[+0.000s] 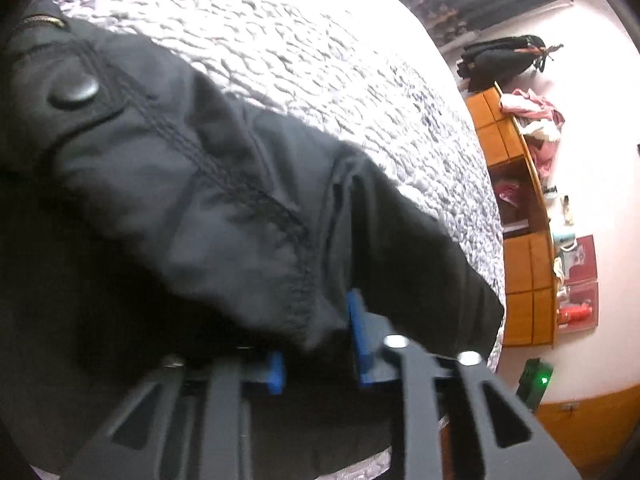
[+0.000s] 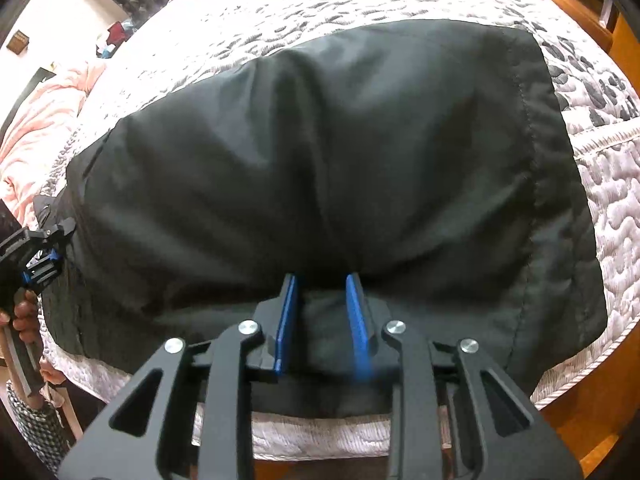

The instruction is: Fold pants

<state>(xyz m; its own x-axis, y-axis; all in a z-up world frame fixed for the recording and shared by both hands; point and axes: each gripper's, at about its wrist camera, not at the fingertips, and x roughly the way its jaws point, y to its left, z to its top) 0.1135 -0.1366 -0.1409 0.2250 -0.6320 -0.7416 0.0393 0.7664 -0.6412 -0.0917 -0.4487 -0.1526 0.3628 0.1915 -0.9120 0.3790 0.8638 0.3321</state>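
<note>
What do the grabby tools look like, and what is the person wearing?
Each tool is black, with long arms that have triangle-shaped holes and round silver bolts. The right tool has two flat blue pads at its tips. The left tool looks the same, with blue pads too. Its handle is black with a pale stripe. Below it shows a sleeve with a small black-and-white check pattern.

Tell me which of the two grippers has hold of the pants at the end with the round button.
The left gripper: its blue pads pinch the black pants beside the round button. The right gripper grips a plain edge with no button nearby.
</note>
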